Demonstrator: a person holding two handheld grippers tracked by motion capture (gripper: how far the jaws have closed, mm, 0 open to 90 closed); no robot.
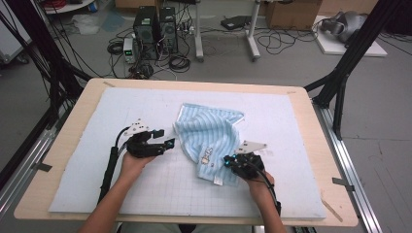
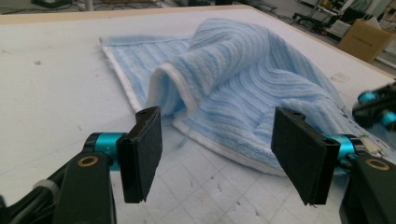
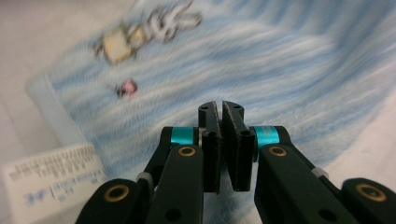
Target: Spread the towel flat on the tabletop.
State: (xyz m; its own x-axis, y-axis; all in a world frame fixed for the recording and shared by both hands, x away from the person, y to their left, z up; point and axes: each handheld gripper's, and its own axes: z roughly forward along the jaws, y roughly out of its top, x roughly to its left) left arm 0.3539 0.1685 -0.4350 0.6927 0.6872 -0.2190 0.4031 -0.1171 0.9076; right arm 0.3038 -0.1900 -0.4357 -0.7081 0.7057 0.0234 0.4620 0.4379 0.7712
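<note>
Your towel (image 1: 209, 138) lies rumpled near the middle of the white mat (image 1: 291, 116) on the bench (image 1: 73, 121), one part flat toward the far side and a humped fold rising over it, with its care label (image 3: 49, 179) at the near corner.

Your left gripper (image 2: 217, 154) sits just beside the towel's left edge, jaws wide apart and holding nothing; the white hem (image 2: 187, 93) of the fold stands ahead of them. Your right gripper (image 3: 222, 140) is at the near right edge of the cloth with its jaws pressed together. Whether any terry is pinched between them, you cannot tell from the right gripper view; it shows the pads closed over the striped pile, and the cloth there is blurred.

The risk, as I judge it, is on the right: if those jaws have caught nothing or only a thin nap, a pull will slip free and leave the hump as it is. On the left, closing short of the hem would take air, and closing deep could gather both layers, dragging the whole towel across the mat instead of opening it.
</note>
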